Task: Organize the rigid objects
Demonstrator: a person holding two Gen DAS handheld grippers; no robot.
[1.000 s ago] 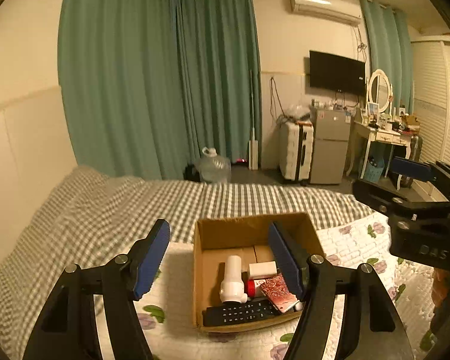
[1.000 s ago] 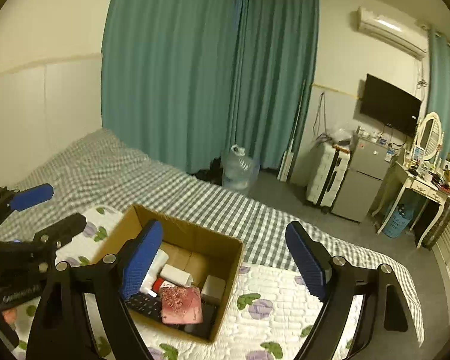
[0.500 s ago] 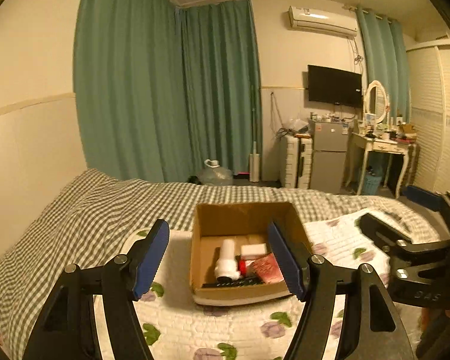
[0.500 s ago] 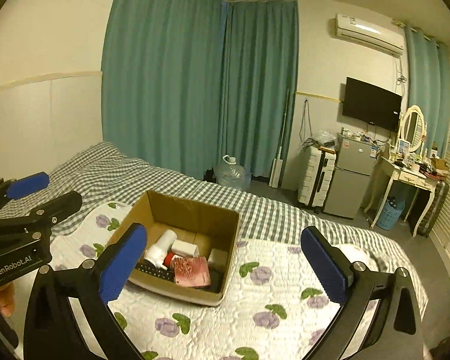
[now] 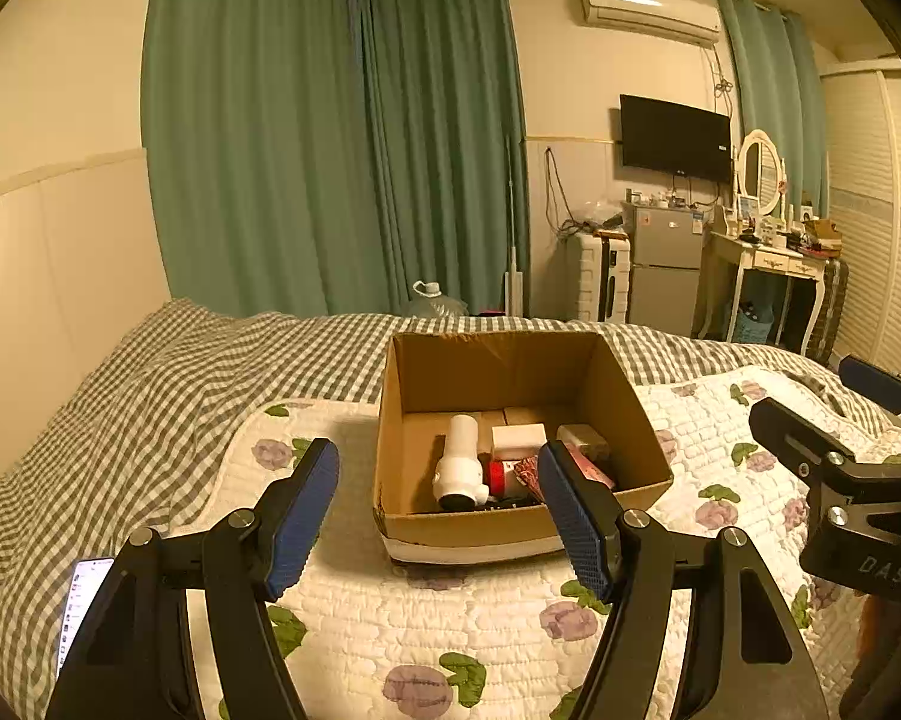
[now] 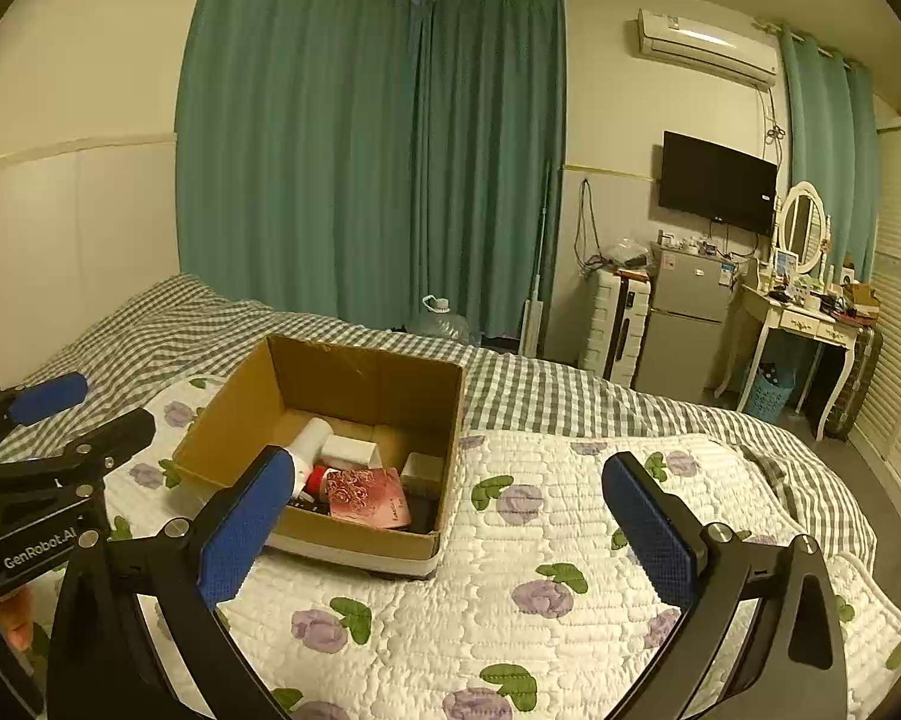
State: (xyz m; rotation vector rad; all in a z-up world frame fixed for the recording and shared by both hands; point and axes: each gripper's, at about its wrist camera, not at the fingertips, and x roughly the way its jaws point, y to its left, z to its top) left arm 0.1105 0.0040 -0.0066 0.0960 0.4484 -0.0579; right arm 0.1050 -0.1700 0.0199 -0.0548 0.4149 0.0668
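An open cardboard box (image 5: 504,372) (image 6: 366,384) stands on the quilted floral bed cover. Inside lie a white bottle (image 5: 459,462) (image 6: 309,441), a white block (image 5: 517,441) (image 6: 348,453), a red item (image 5: 499,477), a pink patterned card (image 6: 369,495), a small white box (image 6: 423,468) and a black remote control, mostly hidden by the front wall. My left gripper (image 5: 438,516) is open and empty, just short of the box. My right gripper (image 6: 450,522) is open and empty, to the right of the box. Each gripper shows at the edge of the other's view.
A phone (image 5: 81,600) lies on the bed at the left. The quilted cover (image 6: 570,540) lies over a checked blanket (image 5: 150,396). Beyond the bed are a water jug (image 6: 441,321), suitcase (image 6: 621,324), fridge (image 6: 684,324) and dressing table (image 6: 804,318).
Both grippers have pulled back and away from the box, which now looks farther off. Both stay open and empty. The phone has come into the left view.
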